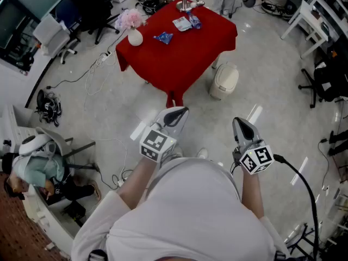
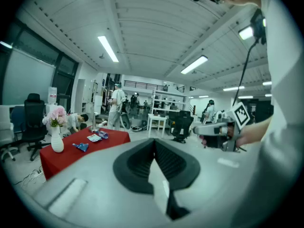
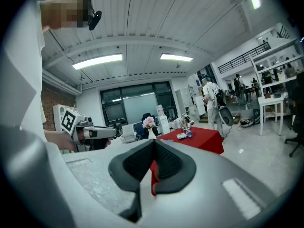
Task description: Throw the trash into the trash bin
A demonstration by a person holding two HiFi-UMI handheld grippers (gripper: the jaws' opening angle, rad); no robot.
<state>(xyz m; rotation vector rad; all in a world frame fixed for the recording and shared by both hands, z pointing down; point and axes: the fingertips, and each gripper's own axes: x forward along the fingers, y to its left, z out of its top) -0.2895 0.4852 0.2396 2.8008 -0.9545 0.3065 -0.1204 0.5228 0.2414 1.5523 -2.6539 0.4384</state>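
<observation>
A red-clothed table (image 1: 179, 58) stands ahead of me on the pale floor. On it lie a crumpled blue wrapper (image 1: 163, 37) and a white and blue packet (image 1: 185, 23). A beige lidded trash bin (image 1: 224, 81) sits on the floor at the table's right corner. My left gripper (image 1: 176, 113) and right gripper (image 1: 241, 125) are held side by side in front of my body, well short of the table, both shut and empty. In the left gripper view the blue wrapper (image 2: 80, 147) and the table (image 2: 71, 156) are far left; the right gripper view has the table (image 3: 202, 139) beyond the jaws.
A white vase of pink flowers (image 1: 133, 31) and a metal stand (image 1: 187, 1) share the table. Cables (image 1: 92, 75) trail over the floor at left, near office chairs (image 1: 81, 10). A person (image 1: 32, 170) crouches at far left. A white chair (image 1: 312, 20) stands at right.
</observation>
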